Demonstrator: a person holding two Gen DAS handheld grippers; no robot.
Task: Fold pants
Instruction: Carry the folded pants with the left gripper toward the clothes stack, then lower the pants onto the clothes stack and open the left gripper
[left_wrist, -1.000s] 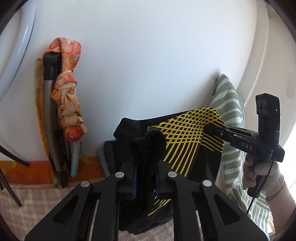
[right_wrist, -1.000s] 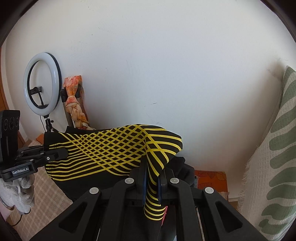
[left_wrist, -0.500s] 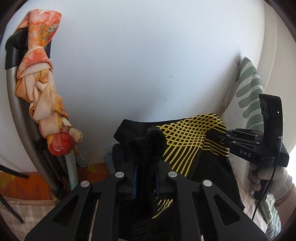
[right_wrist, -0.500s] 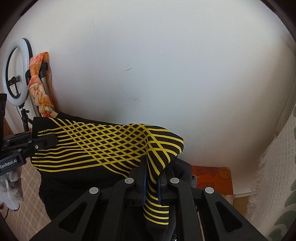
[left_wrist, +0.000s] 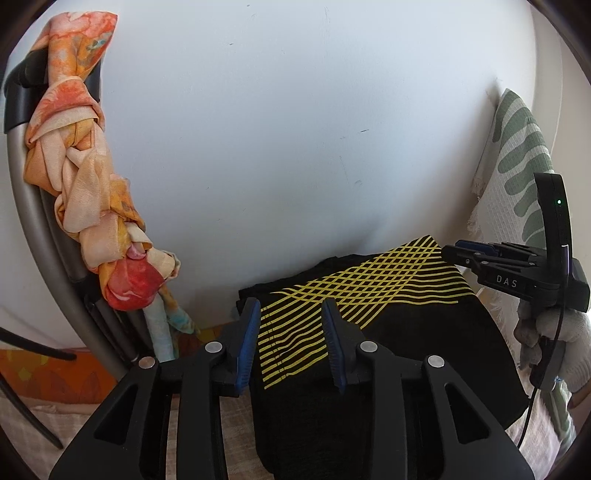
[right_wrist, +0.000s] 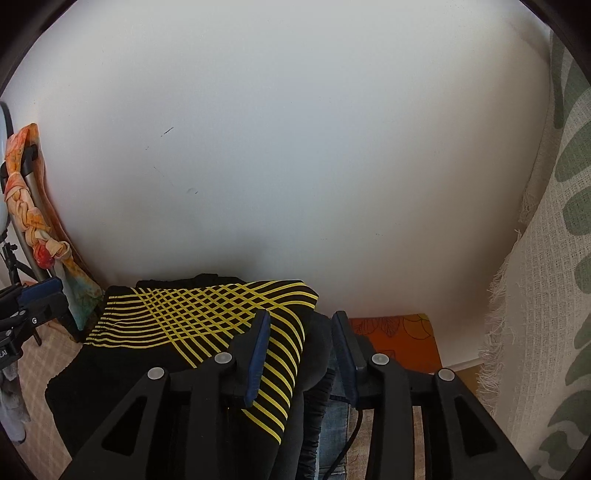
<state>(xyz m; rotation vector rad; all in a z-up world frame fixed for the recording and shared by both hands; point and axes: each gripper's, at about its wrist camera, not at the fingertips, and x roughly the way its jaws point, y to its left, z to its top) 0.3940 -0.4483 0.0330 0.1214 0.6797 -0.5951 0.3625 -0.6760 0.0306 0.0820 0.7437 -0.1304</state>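
Black pants with a yellow crossed-line pattern (left_wrist: 354, 306) lie folded on a pile against the white wall; they also show in the right wrist view (right_wrist: 192, 321). My left gripper (left_wrist: 291, 314) is open, its blue pads on either side of the pants' left end, holding nothing. My right gripper (right_wrist: 301, 332) is open over the pants' right end and a darker garment beneath. In the left wrist view the right gripper (left_wrist: 454, 251) sits at the pants' far right corner. In the right wrist view the left gripper (right_wrist: 40, 295) is at the left edge.
A folded chair frame wrapped in orange floral cloth (left_wrist: 88, 199) leans on the wall at left. A white and green patterned blanket (right_wrist: 546, 295) hangs at right. Jeans (right_wrist: 332, 424) lie under the pants. Checked bedding (left_wrist: 29, 435) covers the surface. An orange patterned cloth (right_wrist: 399, 339) lies by the wall.
Both grippers have opened and let go of the pants. The pants have dropped from a raised hold to lie flat on the pile by the wall.
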